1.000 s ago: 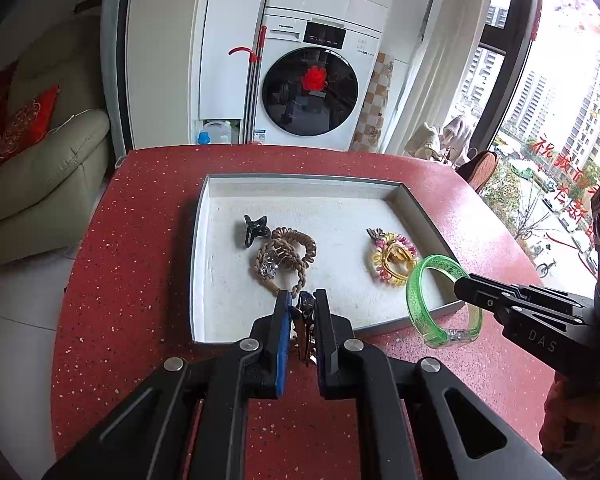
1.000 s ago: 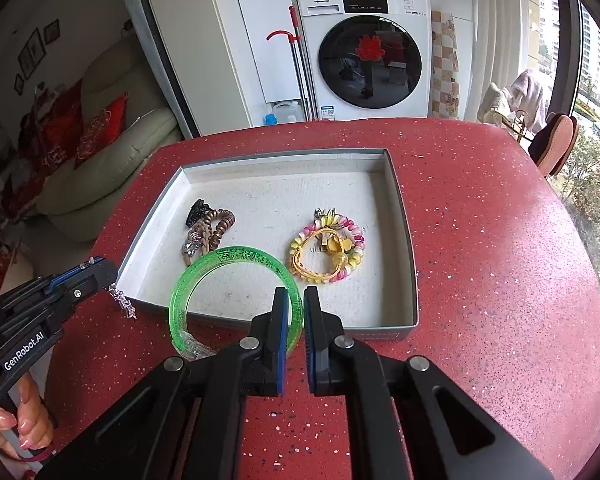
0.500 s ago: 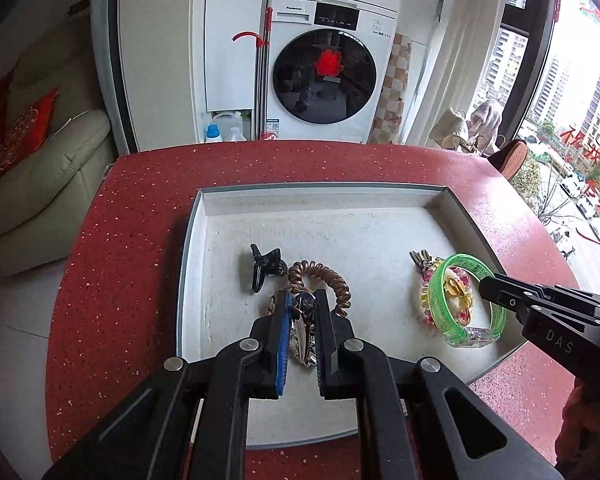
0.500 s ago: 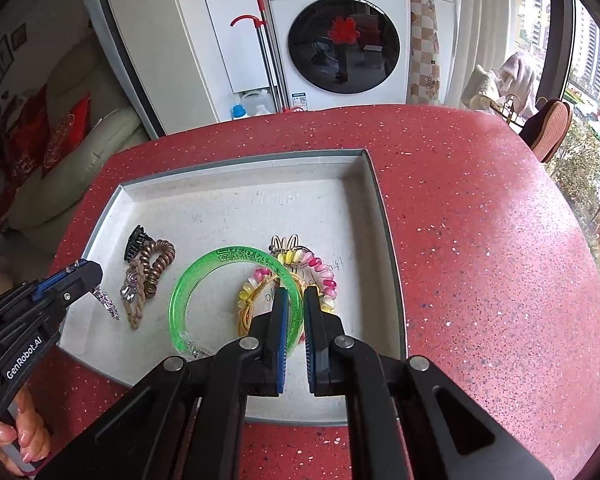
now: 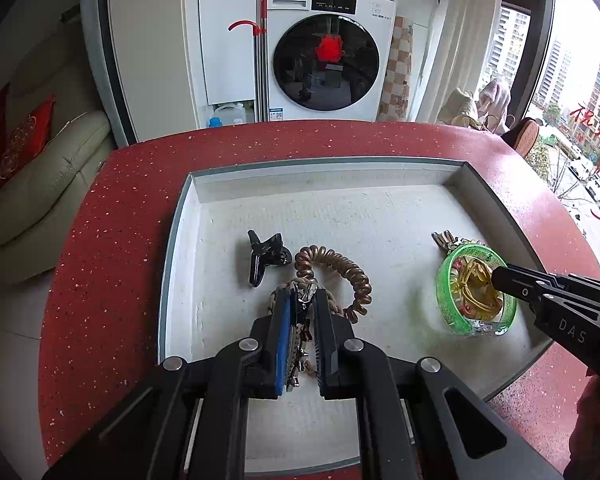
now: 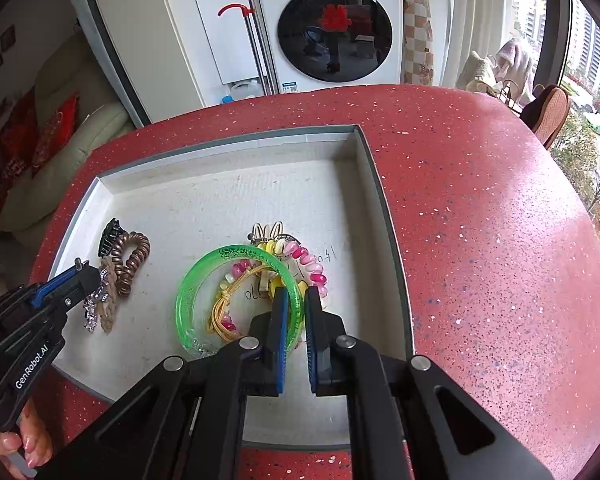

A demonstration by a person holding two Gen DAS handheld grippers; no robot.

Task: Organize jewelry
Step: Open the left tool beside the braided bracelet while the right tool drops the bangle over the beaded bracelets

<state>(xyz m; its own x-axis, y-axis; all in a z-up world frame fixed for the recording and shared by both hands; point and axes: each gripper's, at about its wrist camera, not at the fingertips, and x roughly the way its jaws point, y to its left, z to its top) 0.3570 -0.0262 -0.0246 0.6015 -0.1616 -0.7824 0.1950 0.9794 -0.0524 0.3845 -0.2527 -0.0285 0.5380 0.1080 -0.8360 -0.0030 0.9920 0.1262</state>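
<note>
Jewelry is lying in two loose heaps inside the grey tray (image 5: 320,165) on the red table (image 5: 112,240). At the left a black claw clip (image 5: 265,255) is resting just beside a brown coil hair tie (image 5: 342,270), which is touching a braided beige cord (image 6: 109,312). Over that heap the left gripper (image 5: 300,295) is pinching a silver rhinestone piece (image 6: 93,307), which is dangling between its pads. This piece is looking light, limp and snag-prone; it is probably best gripped across its thicker middle.

Further right, the green bangle (image 6: 236,254) is sitting on a pink-and-yellow coil tie (image 6: 313,266) and a yellow cord loop (image 6: 222,312). The right gripper (image 6: 296,295) is pressing on the bangle's near rim, and its jaws are just beginning to part. The bangle is likely stiff, smooth plastic, light but slippery, so a squeeze square across the band should be holding better than one at an angle. The coil ties are looking springy and likely to tangle.
</note>
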